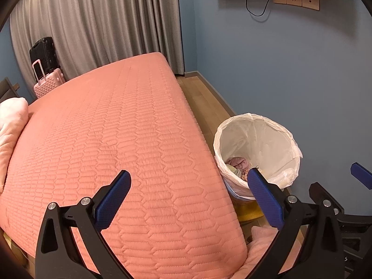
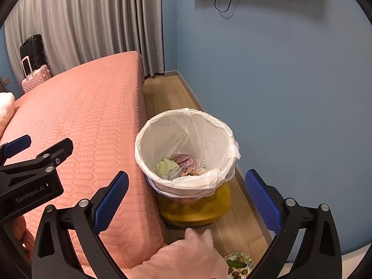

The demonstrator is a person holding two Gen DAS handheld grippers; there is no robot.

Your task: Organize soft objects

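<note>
A bin with a white liner (image 2: pixel 148 139) stands beside the bed on a yellow stool (image 2: pixel 209 207). Inside it lie a pink cloth (image 2: pixel 186 160), a pale green cloth (image 2: pixel 166 166) and small patterned bits. My right gripper (image 2: pixel 187 177) hangs open over the bin's near rim, holding nothing. Over the pink quilted bed (image 1: pixel 116 127), near its right edge, my left gripper (image 1: pixel 188 179) is open and empty too. The bin (image 1: pixel 274 139) shows behind its right finger. A pale pink pillow (image 1: pixel 11 125) lies at the bed's left edge.
A hand (image 2: pixel 186 255) rests at the bed corner in front of the stool. A plate of food (image 2: pixel 239 265) sits on the wooden floor. Pink fuzzy fabric (image 1: pixel 262 241) lies below the bed corner. A pink suitcase (image 1: pixel 46 83) and a black suitcase (image 1: pixel 43 51) stand by the curtain.
</note>
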